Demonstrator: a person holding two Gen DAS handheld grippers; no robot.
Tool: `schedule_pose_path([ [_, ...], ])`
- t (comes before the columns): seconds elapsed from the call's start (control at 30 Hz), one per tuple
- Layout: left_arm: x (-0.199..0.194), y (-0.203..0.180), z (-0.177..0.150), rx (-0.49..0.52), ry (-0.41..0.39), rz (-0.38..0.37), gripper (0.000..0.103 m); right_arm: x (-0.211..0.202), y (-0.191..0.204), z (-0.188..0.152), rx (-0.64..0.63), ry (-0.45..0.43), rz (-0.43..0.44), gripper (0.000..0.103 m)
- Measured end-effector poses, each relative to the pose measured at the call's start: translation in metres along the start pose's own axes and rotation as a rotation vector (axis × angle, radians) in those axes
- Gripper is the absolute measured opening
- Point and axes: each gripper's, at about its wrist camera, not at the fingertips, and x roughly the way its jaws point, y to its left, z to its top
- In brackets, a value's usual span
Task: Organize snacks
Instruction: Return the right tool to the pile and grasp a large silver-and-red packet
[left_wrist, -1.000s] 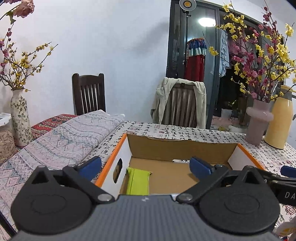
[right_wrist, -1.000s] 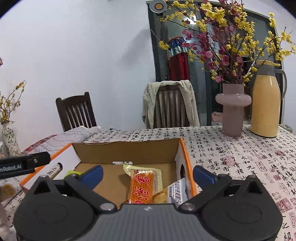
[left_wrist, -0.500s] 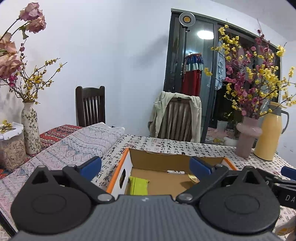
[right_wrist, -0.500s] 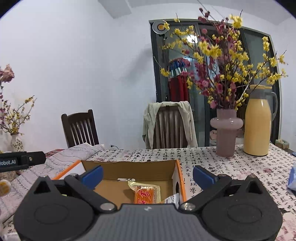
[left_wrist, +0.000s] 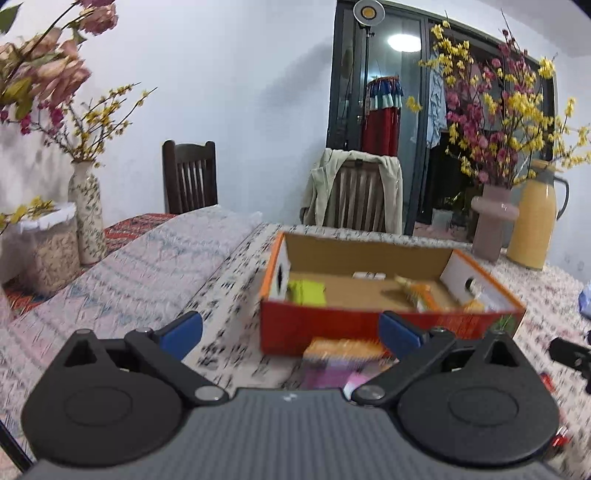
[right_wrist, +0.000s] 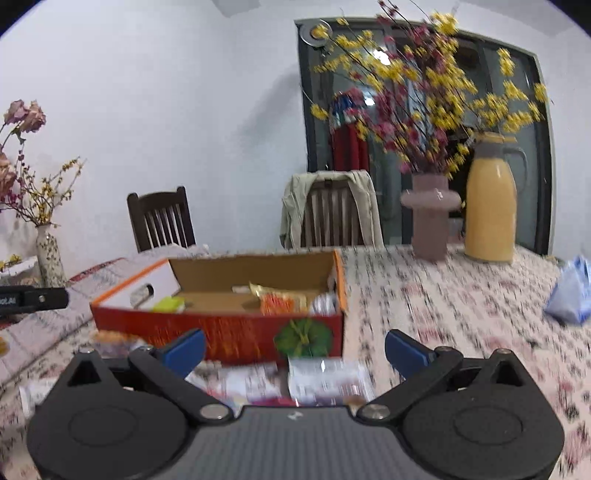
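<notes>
Ceiling lamp (left_wrist: 403, 38) glaring in door glass; room evenly lit. Tablecloth (right_wrist: 461, 314) smearing with motion blur; fisheye edges bending, corners darkening.

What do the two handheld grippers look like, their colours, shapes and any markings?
Both look alike. The left gripper has a dark grey ribbed body, two round black discs, black linkage arms with silver pivot pins, and blue fingers. The right gripper matches it, with a small white logo on the body. No hands, sleeves or cables show.
</notes>
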Motion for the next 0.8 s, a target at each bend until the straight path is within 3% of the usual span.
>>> schedule_pose_path([
  [0.23,0.007,0.015,-0.034,0.024,0.001,0.057,0.103,-0.004,-0.013,-0.039,0.048,0.019,-0.022,0.103],
  [0.33,0.007,0.018,-0.037,0.011,-0.014,0.053,0.103,-0.008,-0.015,-0.04,0.065,-0.019,-0.012,0.103],
  [0.8,0.009,0.017,-0.04,0.011,-0.011,0.024,0.103,-0.004,-0.018,-0.039,0.079,0.005,0.014,0.103],
])
